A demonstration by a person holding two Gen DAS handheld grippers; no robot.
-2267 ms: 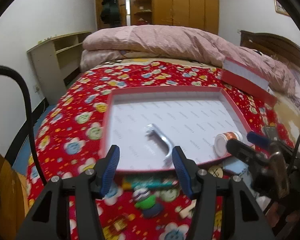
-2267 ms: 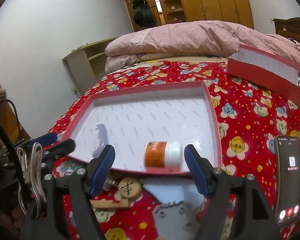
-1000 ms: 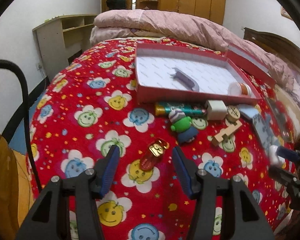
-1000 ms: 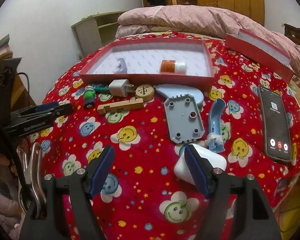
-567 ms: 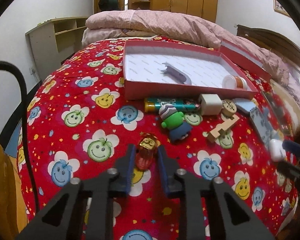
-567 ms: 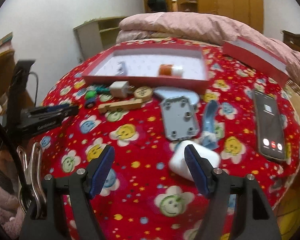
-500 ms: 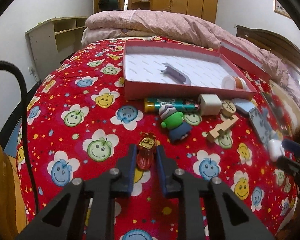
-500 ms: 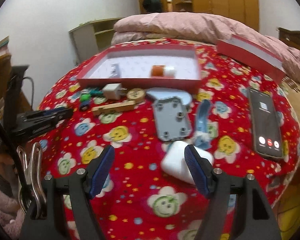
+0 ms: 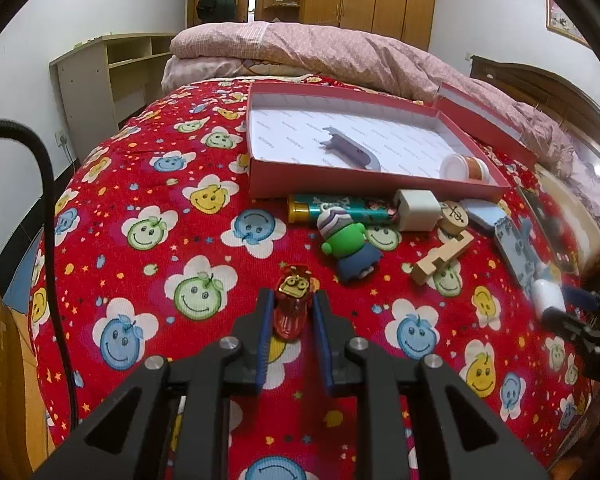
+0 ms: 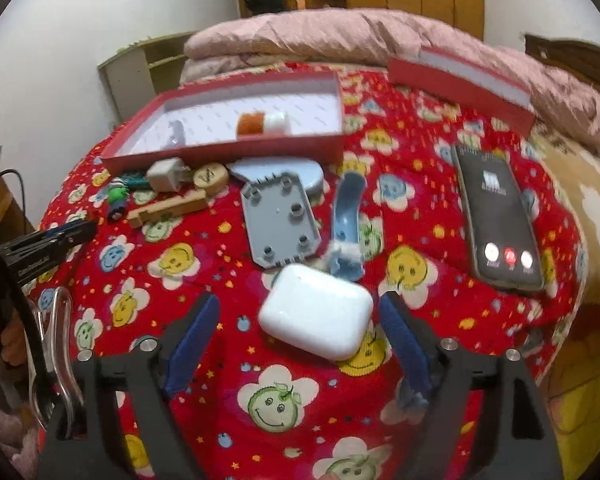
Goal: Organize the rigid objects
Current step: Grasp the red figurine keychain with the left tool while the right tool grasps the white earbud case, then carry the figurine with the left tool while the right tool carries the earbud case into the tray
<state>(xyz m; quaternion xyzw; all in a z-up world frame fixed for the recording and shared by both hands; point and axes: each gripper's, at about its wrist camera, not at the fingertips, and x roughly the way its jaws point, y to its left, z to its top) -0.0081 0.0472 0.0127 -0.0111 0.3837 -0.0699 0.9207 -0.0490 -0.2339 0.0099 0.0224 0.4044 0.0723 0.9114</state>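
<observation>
The left gripper (image 9: 290, 312) tilts down toward the red patterned bedspread (image 9: 148, 248), its 2 blue pads clamped on a small red toy figure (image 9: 293, 303) that lies on the cloth, well short of the red box (image 9: 340, 176). The right gripper (image 10: 300, 328) also angles downward; its jaws have just been opening and stand wide on either side of a white earbud case (image 10: 316, 316), neither pad touching it (the view is slightly blurred). In the box lie a grey handle (image 9: 350, 148) and an orange bottle (image 9: 466, 166).
</observation>
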